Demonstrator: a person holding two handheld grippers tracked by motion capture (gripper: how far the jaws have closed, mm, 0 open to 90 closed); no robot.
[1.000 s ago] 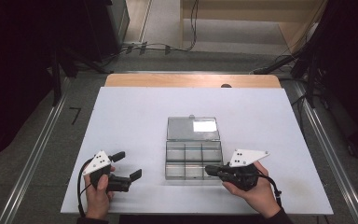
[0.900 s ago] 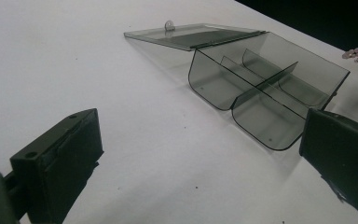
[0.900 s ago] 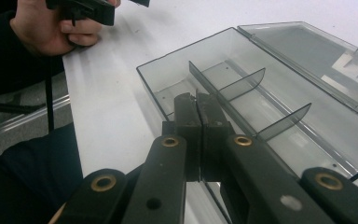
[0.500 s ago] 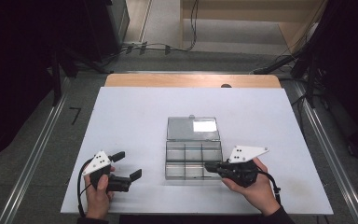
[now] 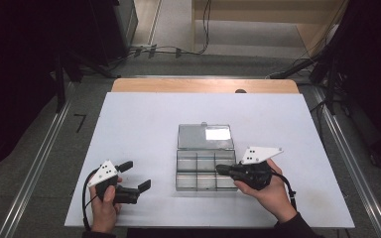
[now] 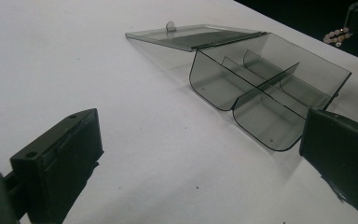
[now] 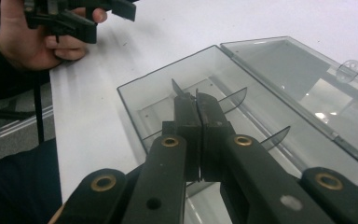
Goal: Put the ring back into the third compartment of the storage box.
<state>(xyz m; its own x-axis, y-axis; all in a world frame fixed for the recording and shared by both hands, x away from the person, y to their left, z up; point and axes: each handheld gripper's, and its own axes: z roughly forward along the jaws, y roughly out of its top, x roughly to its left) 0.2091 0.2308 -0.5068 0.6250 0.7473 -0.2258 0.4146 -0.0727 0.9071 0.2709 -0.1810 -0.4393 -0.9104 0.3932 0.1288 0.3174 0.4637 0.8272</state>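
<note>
A clear plastic compartment box [image 5: 183, 181] lies open at the middle of the white table [image 5: 144, 124], its lid [image 5: 206, 136] folded flat behind it. Thin curved dividers [image 7: 235, 98] stand inside. My right gripper [image 5: 219, 169] reaches in from the right over the box's right-hand compartments. Its jaws [image 7: 196, 100] are pressed together just above a divider, and I cannot tell whether the divider's edge is pinched. My left gripper [image 5: 135, 174] rests to the left of the box, open and holding nothing. In the left gripper view the box [image 6: 261, 79] sits ahead between the wide jaws.
The table's near edge [image 5: 178, 224] runs just under both hands. Wide bare table surface lies left of and behind the box. Dark floor with metal rails [image 5: 39, 158] and cables [image 5: 168, 49] surrounds the table. The other hand with the left gripper [image 7: 105, 18] sits at the top left of the right gripper view.
My right gripper has crept slightly farther over the box, still shut. The left gripper and the box have stayed in place.
</note>
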